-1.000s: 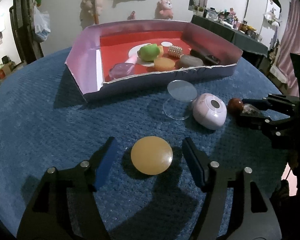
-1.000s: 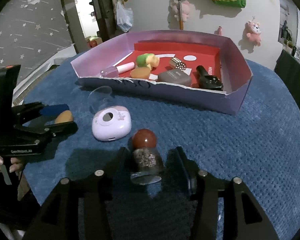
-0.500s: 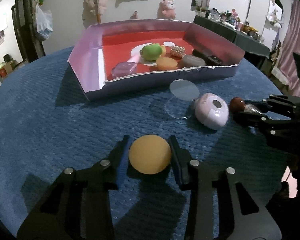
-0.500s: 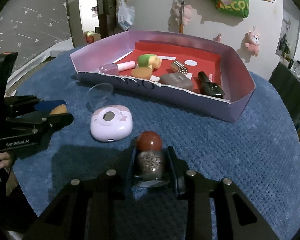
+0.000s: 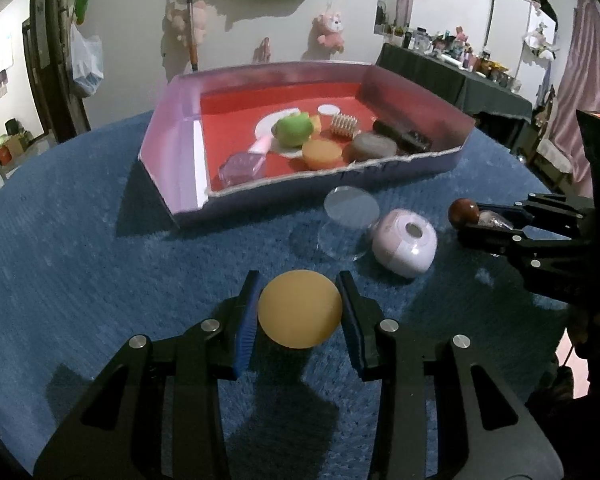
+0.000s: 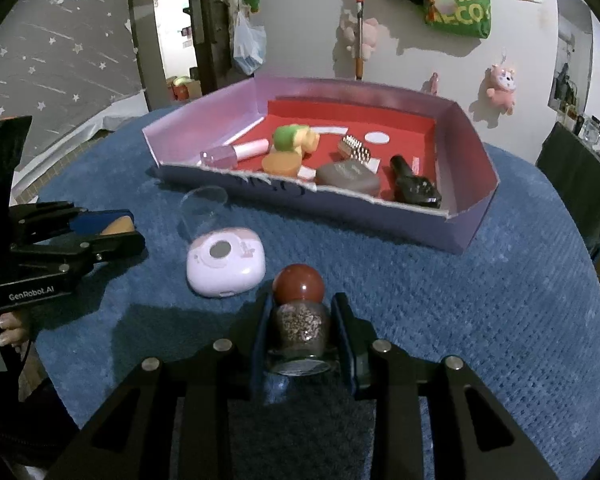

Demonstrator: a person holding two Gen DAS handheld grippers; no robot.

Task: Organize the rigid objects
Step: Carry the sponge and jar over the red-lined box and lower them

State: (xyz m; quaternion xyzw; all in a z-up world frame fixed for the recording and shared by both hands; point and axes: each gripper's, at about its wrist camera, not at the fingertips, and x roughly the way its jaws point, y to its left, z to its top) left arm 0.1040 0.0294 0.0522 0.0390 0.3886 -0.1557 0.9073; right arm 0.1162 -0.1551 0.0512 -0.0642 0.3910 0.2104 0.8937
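Left wrist view: the right gripper (image 5: 496, 222) is cut off at the picture's right edge, and its jar (image 5: 492, 218) shows only a brown ball stopper and a glint of glass. The left gripper (image 5: 299, 312) has its jaws pinching one orange disc (image 5: 300, 314) near the desk's (image 5: 80, 280) front edge. In the right wrist view the jaws of the right gripper clamp the one jar against the desk. One clear cup (image 6: 202, 214) and one lilac case (image 6: 226, 262) lie between the grippers. The tray (image 6: 380, 216) toward the far edge holds about seven pieces, partly overlapping.
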